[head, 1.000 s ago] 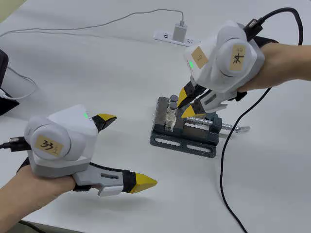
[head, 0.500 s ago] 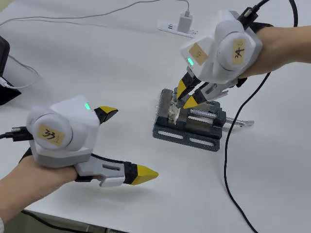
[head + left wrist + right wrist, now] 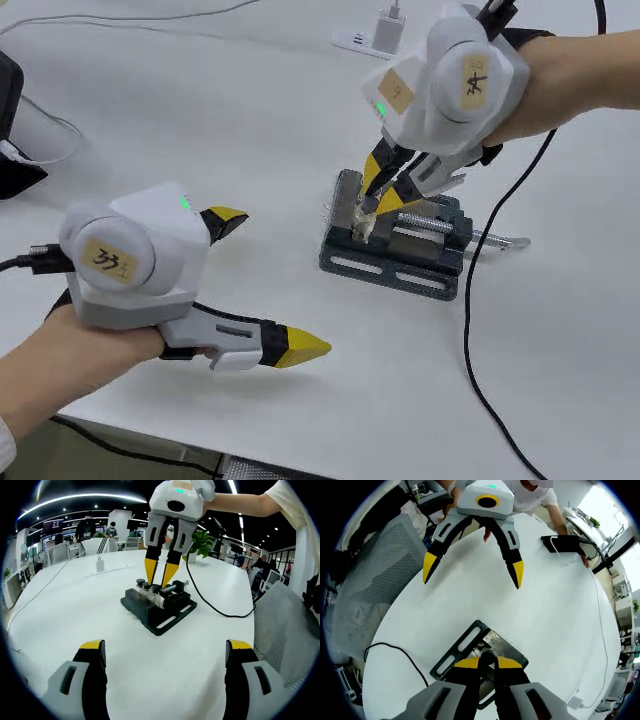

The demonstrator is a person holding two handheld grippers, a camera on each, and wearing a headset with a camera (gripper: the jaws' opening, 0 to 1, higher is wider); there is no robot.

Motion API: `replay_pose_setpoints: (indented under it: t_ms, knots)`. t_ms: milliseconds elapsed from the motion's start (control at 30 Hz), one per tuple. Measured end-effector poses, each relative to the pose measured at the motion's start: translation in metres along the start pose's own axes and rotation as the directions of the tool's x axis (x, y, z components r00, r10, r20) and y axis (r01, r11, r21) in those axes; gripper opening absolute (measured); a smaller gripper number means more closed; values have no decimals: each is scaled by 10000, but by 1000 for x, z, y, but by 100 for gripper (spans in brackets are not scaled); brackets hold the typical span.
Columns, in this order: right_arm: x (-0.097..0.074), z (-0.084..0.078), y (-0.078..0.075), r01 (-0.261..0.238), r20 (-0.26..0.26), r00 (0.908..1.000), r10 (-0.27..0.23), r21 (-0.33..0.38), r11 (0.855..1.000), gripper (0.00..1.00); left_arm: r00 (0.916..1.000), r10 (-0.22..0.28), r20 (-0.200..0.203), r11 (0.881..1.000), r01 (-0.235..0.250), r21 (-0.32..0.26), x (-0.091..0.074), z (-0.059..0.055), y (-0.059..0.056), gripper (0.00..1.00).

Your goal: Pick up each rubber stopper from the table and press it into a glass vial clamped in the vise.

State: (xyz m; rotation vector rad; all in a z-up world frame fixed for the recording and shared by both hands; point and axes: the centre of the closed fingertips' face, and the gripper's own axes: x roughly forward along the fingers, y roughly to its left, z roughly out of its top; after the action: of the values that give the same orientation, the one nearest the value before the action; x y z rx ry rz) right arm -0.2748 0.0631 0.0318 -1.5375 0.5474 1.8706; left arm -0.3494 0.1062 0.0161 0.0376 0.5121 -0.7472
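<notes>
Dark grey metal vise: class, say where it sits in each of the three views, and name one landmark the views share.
Head view: dark grey metal vise right of centre.
Left gripper view: vise just above centre.
Right gripper view: vise at bottom centre, beyond that view's own jaws.
Shared landmark: the right gripper, its yellow tips directly over the vise.

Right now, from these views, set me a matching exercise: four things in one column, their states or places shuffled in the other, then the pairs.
1. left gripper
2. right gripper
3. vise
4. power strip

A. at the far edge of the table, charger plugged in
B. wide open, above bare table
C. on the table, holding glass vials
D. closed on a rubber stopper above the vise

Pairs: 1-B; 2-D; 3-C; 4-A
</notes>
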Motion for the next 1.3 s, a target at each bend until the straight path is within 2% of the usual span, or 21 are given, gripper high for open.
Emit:
replay_pose_setpoints:
  t_ms: [333, 433, 533, 567, 633, 733, 833, 867, 933, 1000, 1200, 1300]
  knots:
    - [3, 1, -3, -429, -473, 9979, 439, 221, 9988, 4, 10000, -5, -13, 10000, 5, -78, -1, -3, 0, 99]
    - [4, -2, -7, -621, -712, 9952, 677, 783, 9950, 4, 10000, -15, 5, 10000, 15, -96, 0, -3, 0, 99]
    - [4, -1, -3, -639, -839, 9934, 777, 1561, 9857, 4, 10000, -22, 5, 10000, 22, -77, 1, -2, 0, 99]
    - [5, 0, -3, -651, -847, 9932, 793, 1586, 9852, 4, 10000, -28, 11, 10000, 28, -89, 1, -2, -1, 99]
    - [6, 0, -6, -632, -859, 9931, 801, 1839, 9809, 4, 10000, -32, 23, 10000, 33, -88, 1, -1, 0, 99]
    - [5, 0, -3, -551, -766, 9943, 746, 2305, 9715, 3, 10000, -48, 30, 10000, 49, -87, 3, 0, -1, 99]
    - [4, 1, -1, -542, -566, 9959, 710, 2570, 9649, 3, 10000, -82, 53, 9999, 82, -73, 4, 1, -2, 99]
    - [5, 1, -1, -502, -419, 9970, 650, 2884, 9562, 3, 9999, -92, 55, 9999, 92, -66, 4, 1, -2, 99]
    - [3, 1, 1, -459, -289, 9980, 566, 2891, 9562, 3, 9999, -108, 74, 9999, 109, -59, 4, 2, -3, 99]
    - [4, 1, 0, -432, -144, 9986, 504, 3194, 9467, 3, 9999, -120, 78, 9999, 121, -77, 4, 2, -3, 99]
    - [4, 3, 2, -495, -254, 9978, 613, 3285, 9432, 3, 9999, -97, 81, 9999, 98, -85, 4, 1, -3, 99]
    - [3, 1, 4, -488, -302, 9977, 611, 3081, 9501, 3, 9999, -94, 93, 9999, 95, -103, 3, 0, -3, 99]
